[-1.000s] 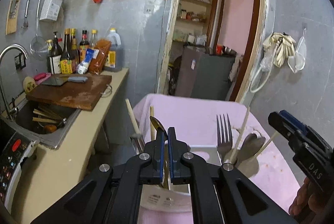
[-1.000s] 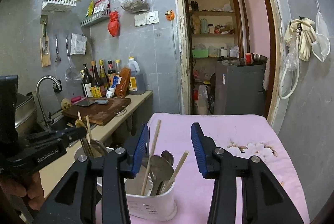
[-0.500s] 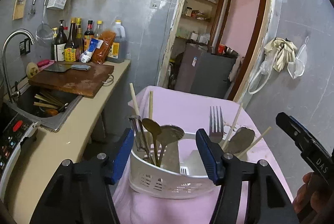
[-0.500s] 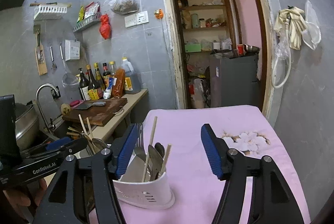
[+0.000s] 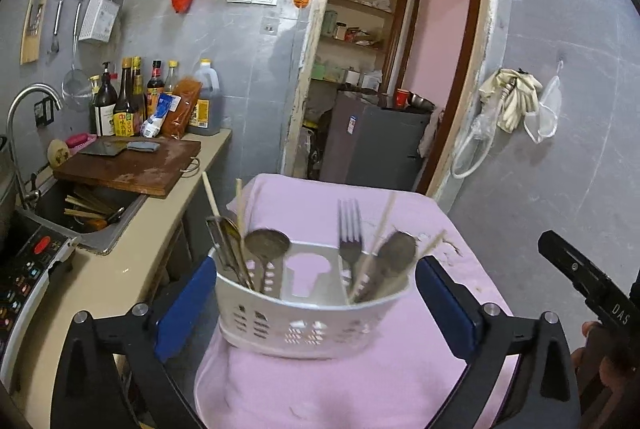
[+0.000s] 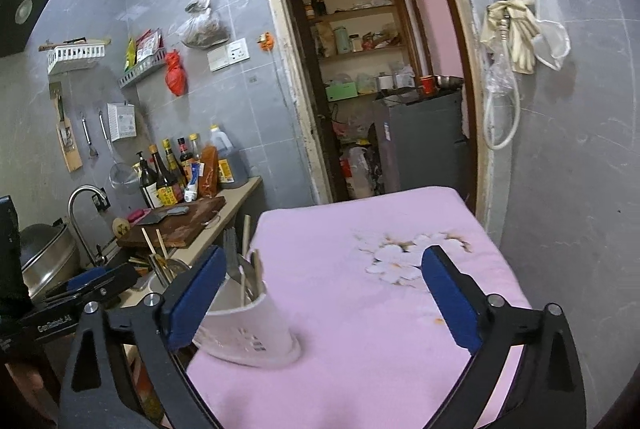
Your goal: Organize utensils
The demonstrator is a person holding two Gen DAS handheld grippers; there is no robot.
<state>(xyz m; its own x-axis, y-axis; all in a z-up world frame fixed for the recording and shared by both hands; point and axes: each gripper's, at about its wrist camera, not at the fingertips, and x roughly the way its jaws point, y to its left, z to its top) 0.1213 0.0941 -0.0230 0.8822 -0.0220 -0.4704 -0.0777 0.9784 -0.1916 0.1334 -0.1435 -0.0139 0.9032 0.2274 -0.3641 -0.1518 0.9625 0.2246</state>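
One fork (image 5: 349,229), two spoons (image 5: 267,243) (left).

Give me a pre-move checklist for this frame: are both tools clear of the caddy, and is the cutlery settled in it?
1. Left tool open and holding nothing: ok. Its jaws have just been opening; the white caddy sits between them, untouched.
2. Right tool open and holding nothing: ok. Its jaws have just been opening, over the pink cloth.
3. Caddy upright on the cloth: ok.
4. Left compartment holds spoons and chopsticks: ok.
5. Right compartment holds the fork, a spoon and chopsticks: ok.
6. No utensils left outside the caddy: not ok; chopsticks lie in the sink.
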